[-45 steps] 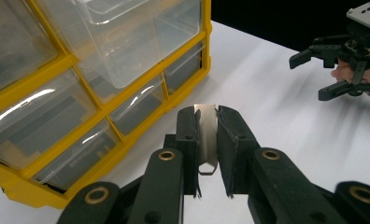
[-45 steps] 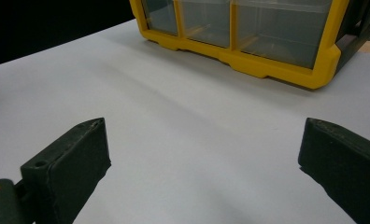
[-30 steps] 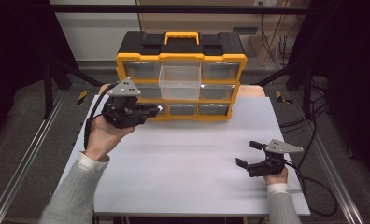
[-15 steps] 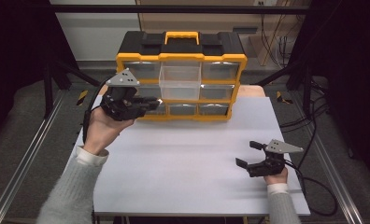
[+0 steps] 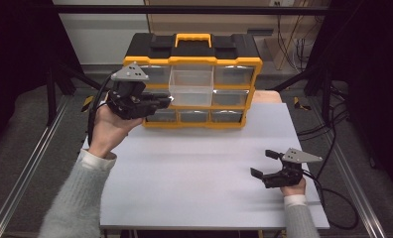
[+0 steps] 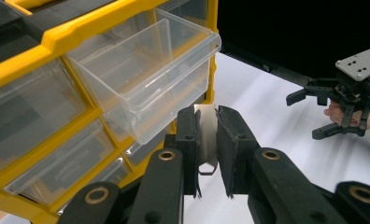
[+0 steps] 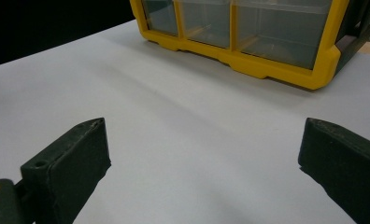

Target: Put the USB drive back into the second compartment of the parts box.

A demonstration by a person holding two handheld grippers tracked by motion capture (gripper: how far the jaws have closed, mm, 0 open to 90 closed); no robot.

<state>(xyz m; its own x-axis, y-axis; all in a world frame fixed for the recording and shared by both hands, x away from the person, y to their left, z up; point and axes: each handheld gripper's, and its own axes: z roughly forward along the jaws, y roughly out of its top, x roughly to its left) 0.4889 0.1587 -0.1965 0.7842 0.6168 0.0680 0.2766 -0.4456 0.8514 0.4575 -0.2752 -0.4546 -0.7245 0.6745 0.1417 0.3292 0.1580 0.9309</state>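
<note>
Yellow cabinet (image 5: 192, 62), clear drawer (image 5: 191, 88) out; the raised left gripper (image 5: 165, 101) pinches a small metal piece (image 6: 207, 135), right gripper (image 5: 265, 163) resting wide on the table (image 5: 194, 168).

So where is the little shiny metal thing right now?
The metal piece is pinched between the jaws of the left gripper, held up beside the pulled-out clear drawer of the yellow organizer, at the left of the high view.
</note>
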